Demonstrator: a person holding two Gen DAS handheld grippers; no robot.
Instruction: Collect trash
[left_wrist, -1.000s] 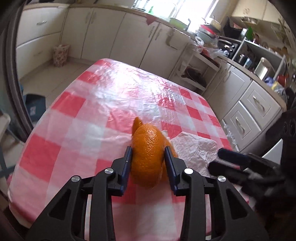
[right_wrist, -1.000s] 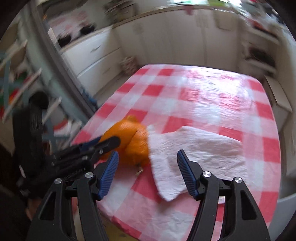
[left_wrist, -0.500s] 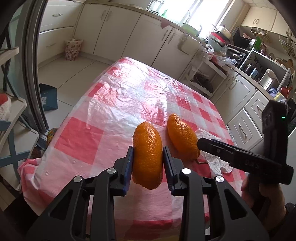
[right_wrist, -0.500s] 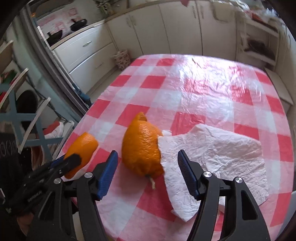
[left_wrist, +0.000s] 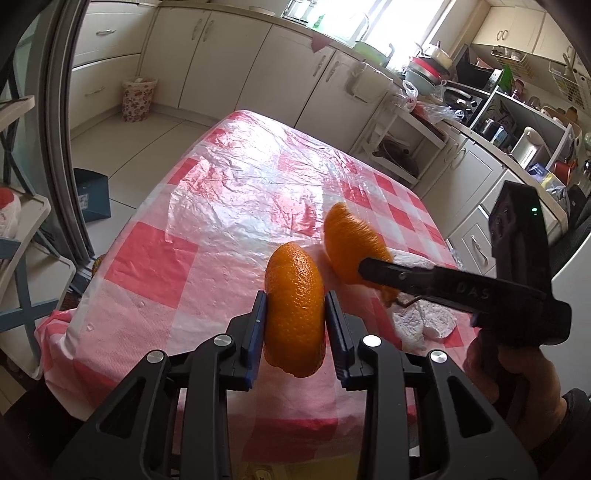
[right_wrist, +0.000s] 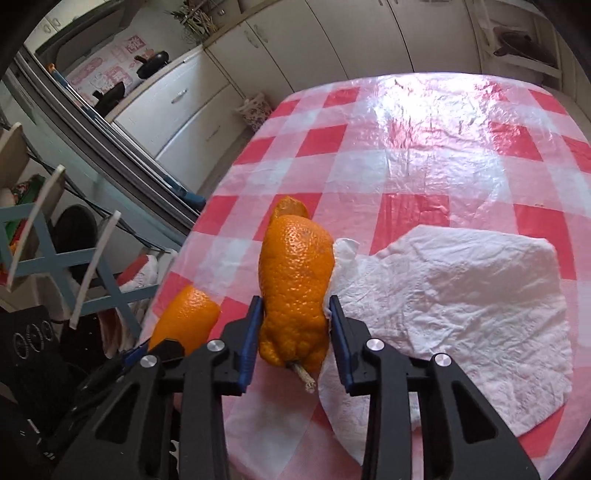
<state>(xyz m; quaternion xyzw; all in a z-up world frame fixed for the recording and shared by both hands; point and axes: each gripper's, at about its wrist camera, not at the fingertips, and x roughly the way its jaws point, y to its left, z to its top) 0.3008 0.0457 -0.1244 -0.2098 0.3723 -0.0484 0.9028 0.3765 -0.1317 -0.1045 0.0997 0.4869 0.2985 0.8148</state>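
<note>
My left gripper (left_wrist: 295, 325) is shut on a piece of orange peel (left_wrist: 294, 306) and holds it above the near edge of the table. My right gripper (right_wrist: 295, 332) is shut on a second, larger orange peel (right_wrist: 295, 288) with a stem at its bottom end. That peel (left_wrist: 351, 247) and the right gripper's finger show in the left wrist view too. The left gripper's peel (right_wrist: 184, 321) shows at the lower left of the right wrist view. A crumpled white paper napkin (right_wrist: 461, 314) lies flat on the table, touching the right side of the larger peel.
The table has a red and white checked cloth (left_wrist: 229, 206) under clear plastic. A floral bin (left_wrist: 138, 98) stands on the floor by the cabinets. A blue box (left_wrist: 92, 197) and a white and blue rack (left_wrist: 22, 258) stand left of the table.
The left gripper has lifted its peel back toward the near table edge. The right gripper has moved in and shut on the larger peel, which lay on the table before.
</note>
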